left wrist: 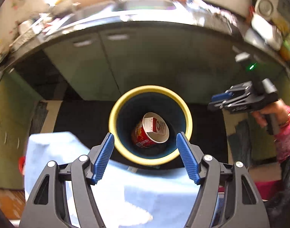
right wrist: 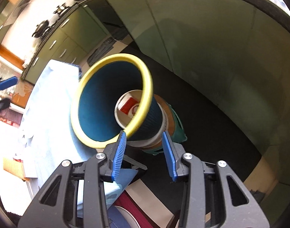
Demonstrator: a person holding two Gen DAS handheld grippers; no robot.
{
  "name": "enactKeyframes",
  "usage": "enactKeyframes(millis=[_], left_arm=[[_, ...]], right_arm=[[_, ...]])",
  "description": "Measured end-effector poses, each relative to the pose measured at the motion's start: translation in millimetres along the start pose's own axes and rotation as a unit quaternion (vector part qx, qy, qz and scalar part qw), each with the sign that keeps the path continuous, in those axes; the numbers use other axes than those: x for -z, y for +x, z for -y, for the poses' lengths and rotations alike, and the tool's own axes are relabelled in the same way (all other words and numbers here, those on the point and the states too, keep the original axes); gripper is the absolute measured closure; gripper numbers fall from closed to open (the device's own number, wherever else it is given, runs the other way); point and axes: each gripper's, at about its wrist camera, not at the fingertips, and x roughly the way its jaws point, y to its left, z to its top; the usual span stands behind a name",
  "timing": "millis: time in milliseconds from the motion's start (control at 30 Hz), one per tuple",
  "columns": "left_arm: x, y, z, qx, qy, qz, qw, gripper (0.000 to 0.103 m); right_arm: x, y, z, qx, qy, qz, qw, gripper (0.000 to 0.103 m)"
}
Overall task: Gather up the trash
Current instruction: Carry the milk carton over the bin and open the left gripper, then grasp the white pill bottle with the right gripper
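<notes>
A round bin with a yellow rim and a dark blue inside is seen from above. At its bottom lies a red and white paper cup with a red and white carton inside it. My left gripper hangs over the bin's mouth, open and empty. The right gripper is off to the right of the bin, held by a hand. In the right wrist view the bin looks tilted, and the cup and carton show inside it. My right gripper stands partly open with nothing between its pads. The left gripper is at the left edge.
A light-blue cloth covers a surface beside the bin. Green cabinet doors stand behind, under a dark counter with a sink. A black mat covers the floor. A person's pink sleeve is at the right.
</notes>
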Motion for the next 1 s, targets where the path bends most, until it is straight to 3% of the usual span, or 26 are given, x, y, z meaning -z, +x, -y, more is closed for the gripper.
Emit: enactKeyframes(millis=[133,300,433,567,800,833,1000], left_arm=[[35.7,-62.3,-12.1,-0.015,-0.058,0.042,0.9974,0.031],[105.4,-142.3,-31.4,-0.061,-0.137,0.103,0.9833,0.025],[174.2,-201.2,-35.1,-0.116,-0.189,0.149,0.9636,0.021],[245.2,-238.3,-37.9,-0.138,-0.246,0.172,0.9439,0.019],[362.2,-263.0,-24.5,-0.197,-0.316,0.198,0.9067,0.015],[382.5,-265.6,-23.7,-0.207,-0.332,0.207,0.8967,0.015],[441.5,-263.4,-14.8,-0.251,-0.371,0.223,0.8658,0.014]], right_arm=[[-1.6,4.2,-32.2,-0.01,-0.041,-0.004,0.999,0.063],[-2.3,15.6,-92.2,-0.031,-0.114,-0.017,0.993,0.062],[-2.3,32.1,-157.7,-0.059,-0.184,-0.034,0.981,0.059],[0.3,58.2,-232.1,-0.095,-0.25,-0.058,0.962,0.054],[16.7,97.4,-350.8,-0.144,-0.34,-0.094,0.925,0.043],[13.1,103.9,-364.6,-0.147,-0.343,-0.096,0.923,0.042],[19.8,138.3,-424.3,-0.13,-0.368,-0.112,0.914,0.036]])
